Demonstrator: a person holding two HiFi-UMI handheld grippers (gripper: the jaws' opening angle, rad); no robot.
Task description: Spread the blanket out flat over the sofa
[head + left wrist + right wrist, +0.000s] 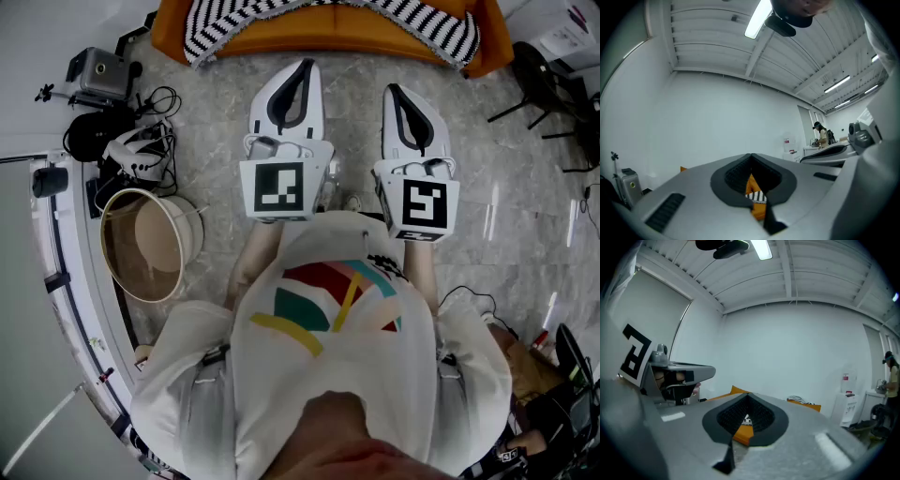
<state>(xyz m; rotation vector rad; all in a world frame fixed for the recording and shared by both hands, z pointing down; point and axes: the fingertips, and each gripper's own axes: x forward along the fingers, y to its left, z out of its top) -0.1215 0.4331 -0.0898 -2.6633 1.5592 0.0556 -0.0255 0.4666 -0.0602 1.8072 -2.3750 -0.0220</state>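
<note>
Blanket (220,28), black-and-white striped: bunched along orange sofa (347,39), 12 o'clock. Left gripper (304,67), right gripper (392,92): jaws closed, empty, short of sofa. Bucket (150,246), 9 o'clock; cables (141,150), 10 o'clock.

The head view's top edge cuts off the orange sofa (337,42) and the black-and-white striped blanket (220,28). Only the sofa's front rim and the blanket's near folds show. In the left gripper view the left claw (751,157) covers all but a sliver of both, seen through the gap behind its tips. The right claw (749,395) does the same in its own view. A distant person (821,133) is too small to make out, and a second figure (890,373) is cut by the right gripper view's dark rim.
</note>
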